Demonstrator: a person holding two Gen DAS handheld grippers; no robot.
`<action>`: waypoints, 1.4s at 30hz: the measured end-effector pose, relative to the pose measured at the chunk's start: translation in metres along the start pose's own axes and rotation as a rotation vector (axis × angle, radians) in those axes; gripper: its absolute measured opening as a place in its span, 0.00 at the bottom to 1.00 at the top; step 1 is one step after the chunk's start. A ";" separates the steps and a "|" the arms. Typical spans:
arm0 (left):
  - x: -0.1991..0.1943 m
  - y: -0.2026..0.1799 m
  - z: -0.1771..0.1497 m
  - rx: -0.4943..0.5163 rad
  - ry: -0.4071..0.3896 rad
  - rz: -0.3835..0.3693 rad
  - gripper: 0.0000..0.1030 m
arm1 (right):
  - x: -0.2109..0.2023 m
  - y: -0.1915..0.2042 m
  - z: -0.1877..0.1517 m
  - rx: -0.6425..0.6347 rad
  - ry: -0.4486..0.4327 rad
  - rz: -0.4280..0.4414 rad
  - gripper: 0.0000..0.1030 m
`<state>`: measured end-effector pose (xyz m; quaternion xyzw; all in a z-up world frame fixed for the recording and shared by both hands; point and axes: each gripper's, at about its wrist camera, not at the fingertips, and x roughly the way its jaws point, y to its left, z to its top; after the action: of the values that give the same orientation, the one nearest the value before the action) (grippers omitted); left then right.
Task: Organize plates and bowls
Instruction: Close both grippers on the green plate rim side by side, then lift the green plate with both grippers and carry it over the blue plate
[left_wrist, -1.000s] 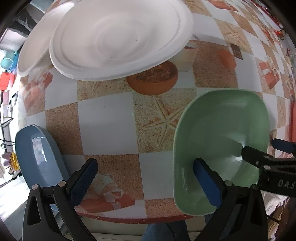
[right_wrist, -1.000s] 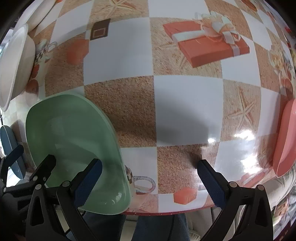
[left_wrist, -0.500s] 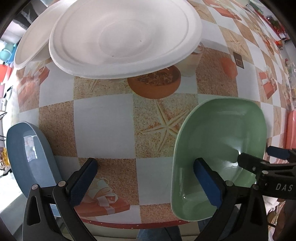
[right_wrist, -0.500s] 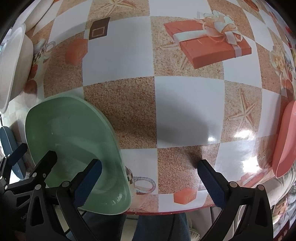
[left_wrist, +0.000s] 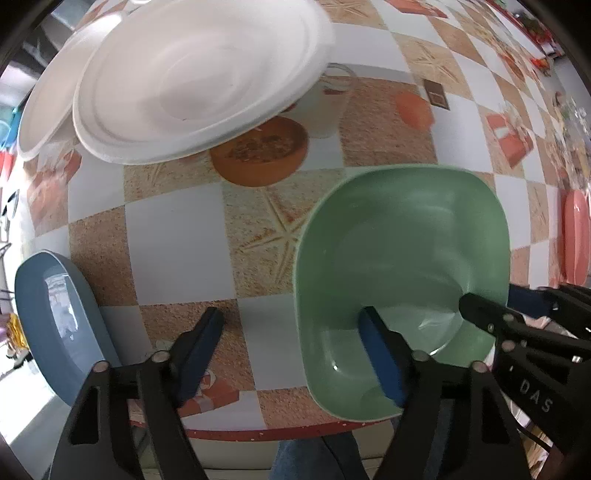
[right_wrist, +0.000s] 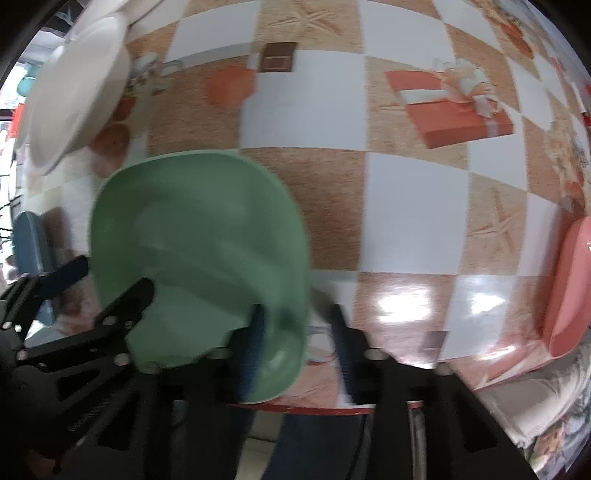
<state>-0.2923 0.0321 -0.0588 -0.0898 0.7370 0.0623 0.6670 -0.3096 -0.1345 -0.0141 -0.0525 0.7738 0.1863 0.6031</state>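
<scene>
While closing on the green bowl (right_wrist: 199, 236), straddled its rims from opposite sides: right gripper (right_wrist: 297, 334) nearly pinching, left gripper (left_wrist: 291, 336) wider.

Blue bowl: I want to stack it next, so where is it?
In the left wrist view the blue bowl sits at the table's near left edge, left of the green bowl.

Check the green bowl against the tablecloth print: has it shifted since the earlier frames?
Cannot tell. The green bowl lies about as far from the starfish print as before; the right gripper, jaws closing over its rim, blurs that view.
</scene>
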 end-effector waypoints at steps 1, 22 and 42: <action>-0.001 -0.001 -0.001 0.013 -0.004 -0.003 0.65 | 0.004 -0.001 -0.001 0.001 0.000 -0.003 0.23; -0.010 0.040 -0.014 -0.014 -0.011 -0.021 0.39 | 0.009 0.057 0.012 -0.065 0.065 0.021 0.23; -0.005 0.098 -0.043 -0.067 -0.039 -0.021 0.39 | 0.020 0.053 0.013 -0.089 0.070 0.025 0.23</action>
<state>-0.3547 0.1186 -0.0523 -0.1187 0.7204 0.0818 0.6784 -0.3196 -0.0779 -0.0233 -0.0760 0.7859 0.2261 0.5704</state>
